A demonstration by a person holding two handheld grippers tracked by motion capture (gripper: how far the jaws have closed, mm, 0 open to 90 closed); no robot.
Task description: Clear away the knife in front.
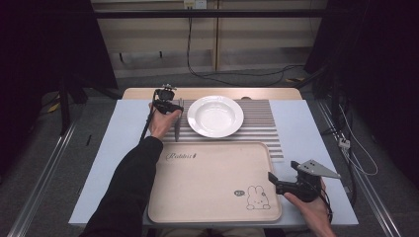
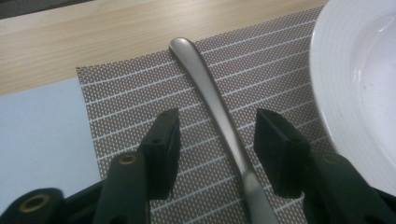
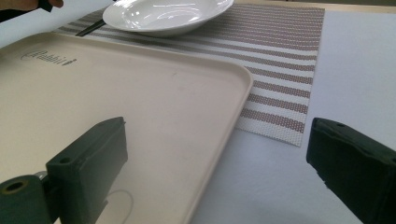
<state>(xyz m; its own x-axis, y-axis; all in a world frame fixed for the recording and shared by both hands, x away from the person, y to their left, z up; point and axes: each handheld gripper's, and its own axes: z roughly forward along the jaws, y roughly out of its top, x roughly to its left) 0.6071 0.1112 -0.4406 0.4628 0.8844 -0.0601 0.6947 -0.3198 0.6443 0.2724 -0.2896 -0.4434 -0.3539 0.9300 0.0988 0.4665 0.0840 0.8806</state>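
A matte steel utensil handle [image 2: 219,116] lies flat on the striped mat [image 2: 130,102], just beside the white plate [image 2: 341,93].

plate [image 2: 355,79] crowds spoon handle [image 2: 219,116] right side — left free

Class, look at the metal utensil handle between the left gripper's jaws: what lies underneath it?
The handle rests on the striped woven placemat. Its lower end runs out of the left gripper view, so what lies beneath there can't be seen.

Left hand-held gripper [image 2: 215,137] far forward, jaws apart; right hand-held gripper [image 3: 215,172] near, jaws wide.
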